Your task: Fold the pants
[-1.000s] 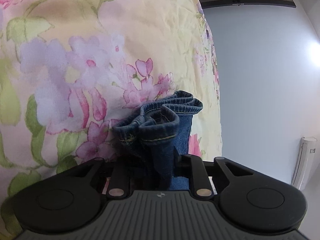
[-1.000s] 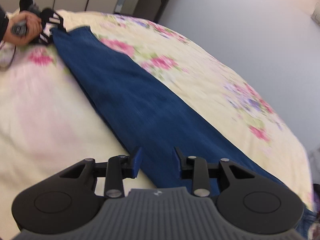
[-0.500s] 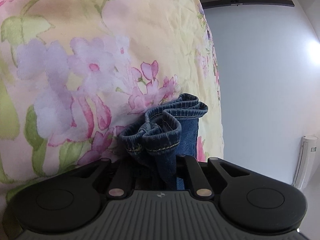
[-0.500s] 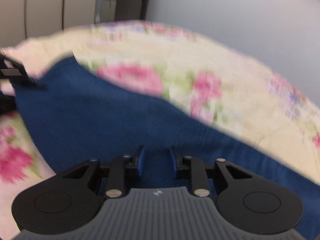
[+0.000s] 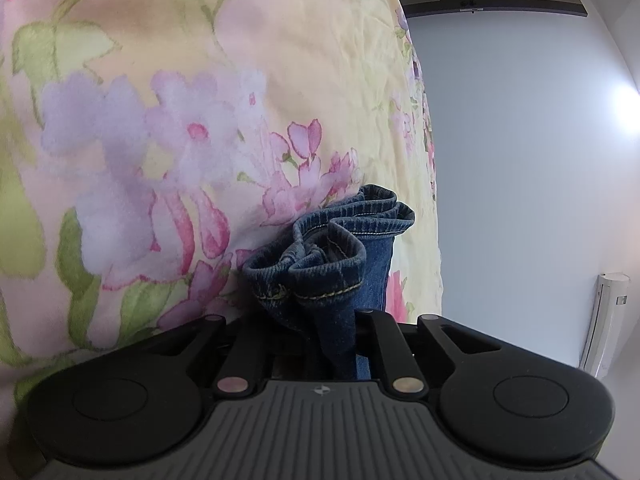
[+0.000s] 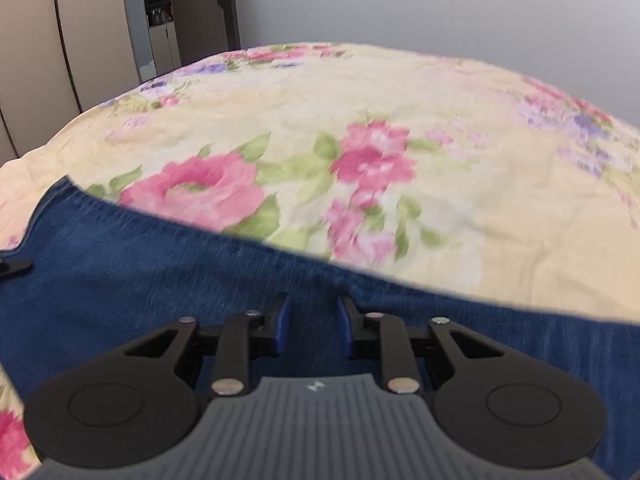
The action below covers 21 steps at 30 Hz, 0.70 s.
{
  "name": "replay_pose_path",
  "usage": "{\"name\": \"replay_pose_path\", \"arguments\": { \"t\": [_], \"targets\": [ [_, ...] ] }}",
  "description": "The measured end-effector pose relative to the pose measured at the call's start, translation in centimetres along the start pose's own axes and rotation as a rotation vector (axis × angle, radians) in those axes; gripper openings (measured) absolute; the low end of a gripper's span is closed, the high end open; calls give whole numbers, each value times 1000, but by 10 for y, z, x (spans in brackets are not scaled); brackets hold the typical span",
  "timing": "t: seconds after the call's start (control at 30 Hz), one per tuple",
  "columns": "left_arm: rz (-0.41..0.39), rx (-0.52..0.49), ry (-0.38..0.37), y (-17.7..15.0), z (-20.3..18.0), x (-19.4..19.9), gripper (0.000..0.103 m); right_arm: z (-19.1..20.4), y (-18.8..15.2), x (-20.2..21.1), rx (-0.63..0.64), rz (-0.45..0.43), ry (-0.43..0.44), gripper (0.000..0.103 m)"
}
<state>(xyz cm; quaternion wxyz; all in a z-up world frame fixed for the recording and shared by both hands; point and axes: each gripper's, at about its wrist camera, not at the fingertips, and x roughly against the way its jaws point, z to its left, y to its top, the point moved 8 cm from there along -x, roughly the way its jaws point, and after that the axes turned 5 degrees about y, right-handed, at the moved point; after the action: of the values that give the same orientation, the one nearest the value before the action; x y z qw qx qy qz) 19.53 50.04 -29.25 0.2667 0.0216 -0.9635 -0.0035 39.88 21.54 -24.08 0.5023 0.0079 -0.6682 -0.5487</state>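
A bed (image 6: 460,184) under a yellow flowered sheet carries the blue pants (image 6: 120,280), with a pale wall behind. At the left, the left gripper (image 5: 320,320) has its jaws clenched on the bunched hems of the pants (image 5: 332,256), raised just above the sheet. To the right, the right gripper (image 6: 312,322) sits low over the flat denim; its jaws have just been closing, a strip of cloth shows between them, and they do not visibly pinch it.

Coarse denim pants (image 6: 160,280); smooth floral cotton bedsheet (image 6: 440,120); matt plastic claw (image 6: 311,322).
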Motion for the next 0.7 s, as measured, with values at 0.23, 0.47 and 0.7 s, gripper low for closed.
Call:
{"name": "replay_pose_path", "arguments": {
  "t": [0.23, 0.47, 0.7],
  "targets": [
    [-12, -21, -1, -1, -2, -1, 10, -17, 16, 33, -119, -98, 46, 22],
    [-110, -236, -21, -16, -45, 19, 6, 19, -54, 63, 35, -10, 84, 27],
    [-170, -568, -34, -66, -116, 37, 6, 5, -73, 81, -107, -33, 153, 27]
  ]
}}
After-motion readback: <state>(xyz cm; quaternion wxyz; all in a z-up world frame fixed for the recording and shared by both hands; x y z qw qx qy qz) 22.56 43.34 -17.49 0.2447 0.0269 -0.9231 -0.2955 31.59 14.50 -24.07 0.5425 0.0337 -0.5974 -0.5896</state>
